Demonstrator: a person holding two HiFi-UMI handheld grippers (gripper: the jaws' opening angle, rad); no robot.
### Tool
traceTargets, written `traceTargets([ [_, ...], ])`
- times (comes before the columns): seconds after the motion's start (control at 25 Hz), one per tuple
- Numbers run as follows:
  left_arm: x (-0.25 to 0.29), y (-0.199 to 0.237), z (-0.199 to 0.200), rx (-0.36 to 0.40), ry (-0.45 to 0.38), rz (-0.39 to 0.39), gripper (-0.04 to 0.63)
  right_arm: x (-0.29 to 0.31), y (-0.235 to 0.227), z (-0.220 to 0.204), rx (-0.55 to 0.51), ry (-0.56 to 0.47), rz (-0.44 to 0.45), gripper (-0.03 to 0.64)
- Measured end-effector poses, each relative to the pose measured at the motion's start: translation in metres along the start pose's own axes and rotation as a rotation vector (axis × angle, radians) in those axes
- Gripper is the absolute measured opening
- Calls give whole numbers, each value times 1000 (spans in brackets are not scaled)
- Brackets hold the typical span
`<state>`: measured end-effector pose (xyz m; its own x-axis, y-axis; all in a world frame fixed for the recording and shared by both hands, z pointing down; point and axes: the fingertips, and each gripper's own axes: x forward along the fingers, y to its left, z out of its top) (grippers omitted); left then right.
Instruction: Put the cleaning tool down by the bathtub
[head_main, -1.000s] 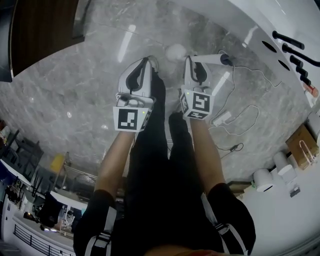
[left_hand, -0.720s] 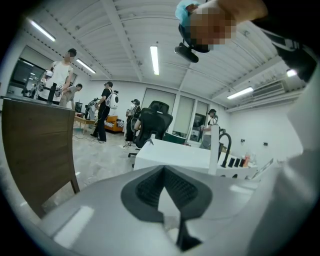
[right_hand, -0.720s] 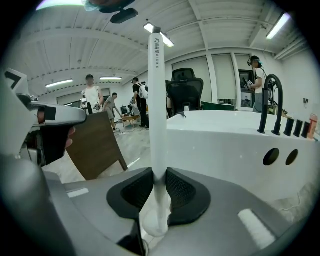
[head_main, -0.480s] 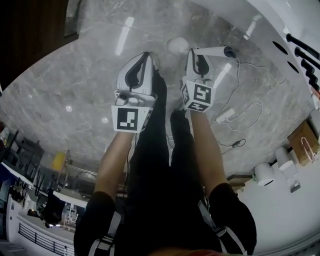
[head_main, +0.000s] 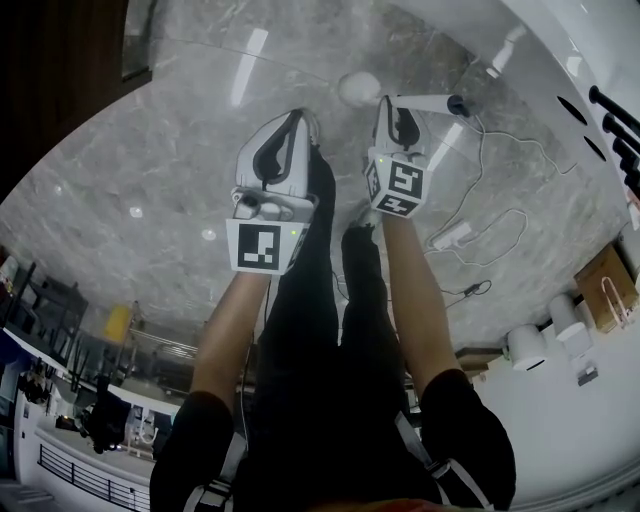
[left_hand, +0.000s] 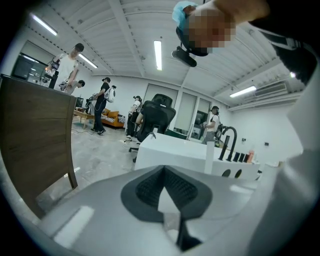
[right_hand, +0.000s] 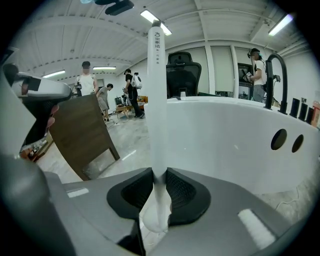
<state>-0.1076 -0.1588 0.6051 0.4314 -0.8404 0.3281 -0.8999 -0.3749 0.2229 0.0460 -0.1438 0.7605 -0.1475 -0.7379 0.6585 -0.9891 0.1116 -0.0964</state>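
Right tongs (right_hand: 158, 175): clamped on cleaning tool (right_hand: 156, 100).
Left tongs (left_hand: 163, 170): closed, empty.
Set-down: to be laid gently beside bathtub (right_hand: 225, 140).

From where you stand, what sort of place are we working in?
Probably a bathroom mock-up inside an open office or lab: a white bathtub with a black tap stands on a grey marble-look floor, while an office chair and people stand behind.

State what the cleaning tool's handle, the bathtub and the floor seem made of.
Cleaning tool handle: likely white plastic, smooth and matte.
Bathtub: glossy white, perhaps acrylic or enamel, with bright highlights.
Floor: polished grey veined stone or marble-look tile that mirrors the ceiling lights.
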Motion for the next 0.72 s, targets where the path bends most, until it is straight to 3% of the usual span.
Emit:
traceTargets([
  [0.72, 52, 32, -38, -7, 34, -16, 8, 100, -18, -72, -1, 133, -50, 83],
])
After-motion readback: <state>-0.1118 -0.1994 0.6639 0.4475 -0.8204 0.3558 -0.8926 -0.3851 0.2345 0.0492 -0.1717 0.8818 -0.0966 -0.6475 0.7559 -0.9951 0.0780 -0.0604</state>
